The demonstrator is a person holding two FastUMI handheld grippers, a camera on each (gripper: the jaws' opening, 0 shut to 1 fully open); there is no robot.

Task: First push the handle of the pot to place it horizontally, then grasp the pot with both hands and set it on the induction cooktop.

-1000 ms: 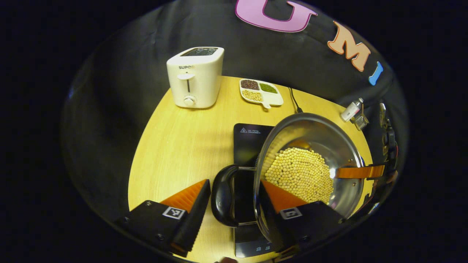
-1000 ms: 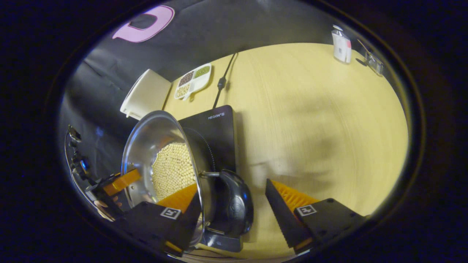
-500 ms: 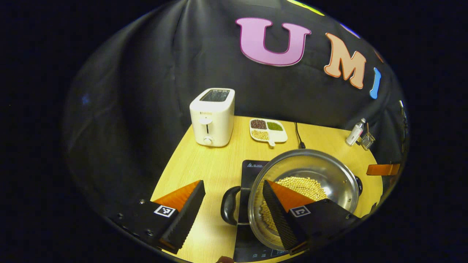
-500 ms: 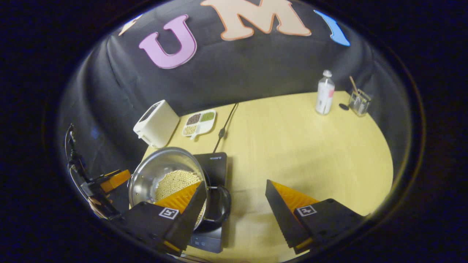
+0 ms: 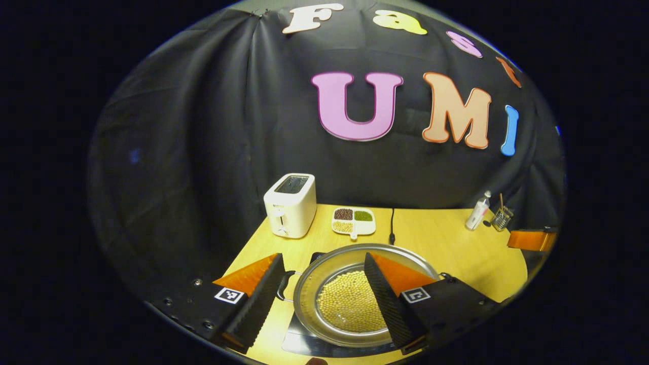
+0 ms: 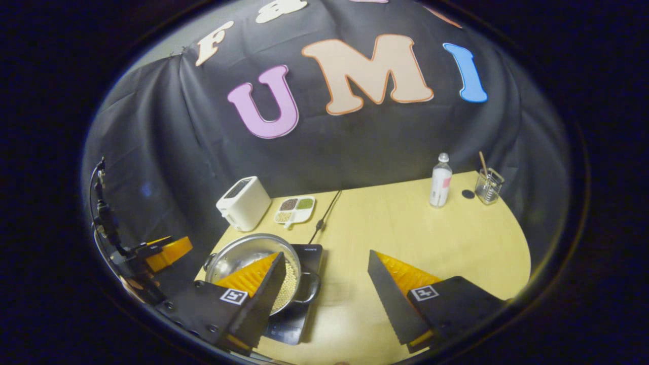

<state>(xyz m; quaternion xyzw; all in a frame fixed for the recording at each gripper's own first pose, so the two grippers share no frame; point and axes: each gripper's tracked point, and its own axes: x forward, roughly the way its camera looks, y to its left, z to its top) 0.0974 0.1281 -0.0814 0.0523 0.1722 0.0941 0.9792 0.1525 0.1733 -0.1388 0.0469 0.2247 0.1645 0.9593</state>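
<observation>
the left gripper hangs above the pot with its two fingers spread wide and holding nothing, and the right gripper is the same, parted and empty, with its left finger over the pot's rim and its right finger over bare table. the pot sits on the induction cooktop, near the front edge of the table, so i judge the placing is done. it is a steel pot with a layer of pale beans inside, so it is probably rather heavy and stiff, and the polished wall is likely slippery; a tilt would let the beans roll. the good places to take it are the black side handle on the right side and the small one on the left, because they lie flat and give a ribbed finger something to close on. the cooktop is close to the table's front edge, so there is little margin there. to the right the table is open and wide. farther back stand the toaster and the divided dish with a black cable beside it, and in the far right corner the bottle and a glass cup, all well apart from the pot.
</observation>
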